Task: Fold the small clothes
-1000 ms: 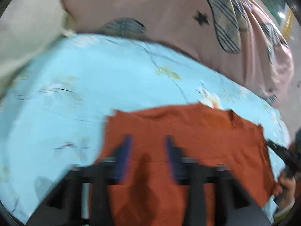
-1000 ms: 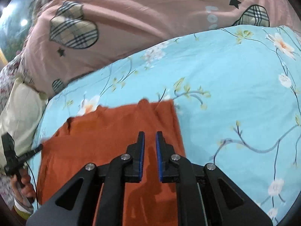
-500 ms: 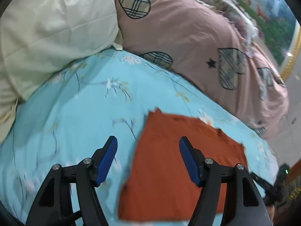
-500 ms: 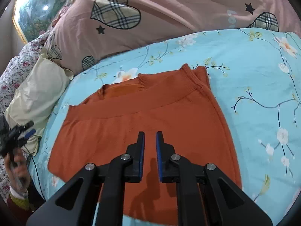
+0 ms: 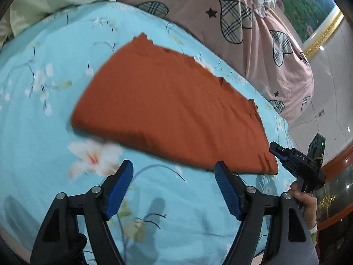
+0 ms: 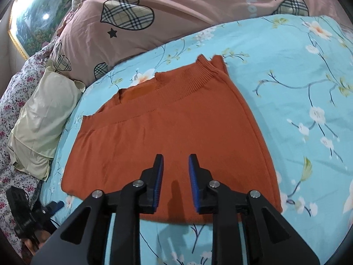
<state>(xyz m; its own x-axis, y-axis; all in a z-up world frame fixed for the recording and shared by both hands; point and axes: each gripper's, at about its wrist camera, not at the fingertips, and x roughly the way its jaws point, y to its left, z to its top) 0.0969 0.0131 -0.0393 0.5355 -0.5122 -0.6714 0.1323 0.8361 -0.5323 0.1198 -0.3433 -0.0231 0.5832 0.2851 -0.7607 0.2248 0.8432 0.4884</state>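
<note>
A folded orange knitted garment (image 5: 172,108) lies flat on the light blue floral bedsheet (image 5: 55,92); it also shows in the right wrist view (image 6: 176,123), ribbed hem at the far end. My left gripper (image 5: 174,172) is wide open and empty, hovering just short of the garment's near edge. My right gripper (image 6: 175,165) is open by a small gap and empty, above the garment's near part. The right gripper also shows at the garment's right corner in the left wrist view (image 5: 284,152).
A pink duvet with plaid hearts (image 6: 176,11) lies bunched behind the garment. A cream pillow (image 6: 42,114) lies to the left. A framed landscape picture (image 5: 308,11) hangs on the wall. The bed's edge runs along the right in the left wrist view.
Both grippers have pulled back from the garment toward its near edge. The right gripper's jaws have parted from shut to a small gap. The left jaws stayed wide open.
</note>
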